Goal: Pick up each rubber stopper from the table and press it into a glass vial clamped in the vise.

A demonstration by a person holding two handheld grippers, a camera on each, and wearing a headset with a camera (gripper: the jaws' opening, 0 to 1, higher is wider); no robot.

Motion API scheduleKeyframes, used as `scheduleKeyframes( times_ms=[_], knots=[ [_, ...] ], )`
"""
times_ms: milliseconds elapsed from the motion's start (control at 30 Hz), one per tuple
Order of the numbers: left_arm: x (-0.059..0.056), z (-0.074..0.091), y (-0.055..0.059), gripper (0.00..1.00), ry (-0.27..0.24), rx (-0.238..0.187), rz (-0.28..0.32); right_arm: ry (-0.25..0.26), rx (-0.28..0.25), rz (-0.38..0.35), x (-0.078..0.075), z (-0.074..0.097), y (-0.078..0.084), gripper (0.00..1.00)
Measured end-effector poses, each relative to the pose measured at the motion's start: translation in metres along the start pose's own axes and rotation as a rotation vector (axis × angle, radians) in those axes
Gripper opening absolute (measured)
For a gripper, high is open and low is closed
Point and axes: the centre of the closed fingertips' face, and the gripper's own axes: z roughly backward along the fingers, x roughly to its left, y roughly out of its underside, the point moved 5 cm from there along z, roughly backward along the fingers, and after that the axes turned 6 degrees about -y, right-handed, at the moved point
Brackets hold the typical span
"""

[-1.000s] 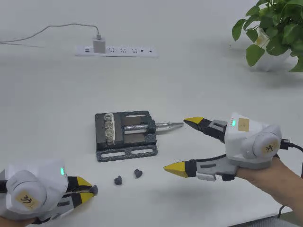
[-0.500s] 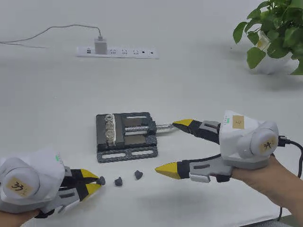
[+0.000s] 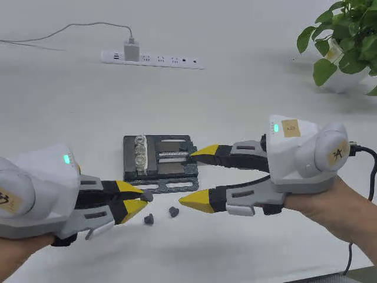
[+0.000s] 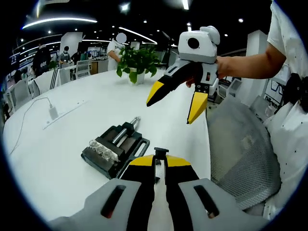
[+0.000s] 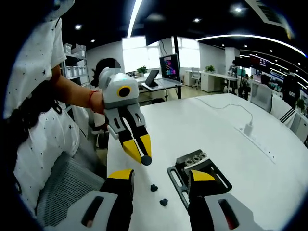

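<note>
A dark vise [image 3: 171, 170] in the middle of the white table clamps a row of glass vials [image 3: 140, 154]. My left gripper [image 3: 139, 198] is low at the left, shut on a dark rubber stopper [image 3: 148, 197] just off the vise's front left corner. In the left gripper view that stopper [image 4: 160, 153] sits at my jaw tips above the vise [image 4: 115, 147]. Two loose stoppers [image 3: 149, 219] [image 3: 173, 210] lie in front of the vise. My right gripper [image 3: 197, 175] is open, its jaws straddling the vise's right end. The right gripper view has the vise [image 5: 198, 168] and vials [image 5: 195, 158] ahead.
A white power strip [image 3: 152, 59] with a charger and cable lies at the back of the table. A potted plant [image 3: 347, 41] stands at the back right. A mesh chair [image 4: 243, 149] is beside the table, and people are in the room behind.
My left gripper has moved up and right with the stopper, from the front left to the vise's front corner. My right gripper has moved left, over the vise's screw end.
</note>
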Motion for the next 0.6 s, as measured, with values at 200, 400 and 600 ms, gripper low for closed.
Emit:
scheduleKeyframes(
  times_ms=[200, 400, 600],
  knots=[
    [-0.008, 0.002, -0.014, 0.03, 0.019, -0.029, -0.014, -0.067, 0.018, 0.036, 0.011, -0.005, -0.012, 0.31],
    [-0.016, 0.003, -0.023, 0.03, 0.042, -0.046, -0.037, -0.116, 0.024, 0.036, 0.017, -0.009, -0.016, 0.2],
    [-0.02, 0.002, -0.027, 0.03, 0.056, -0.053, -0.05, -0.153, 0.046, 0.041, 0.023, -0.012, -0.015, 0.15]
  ],
)
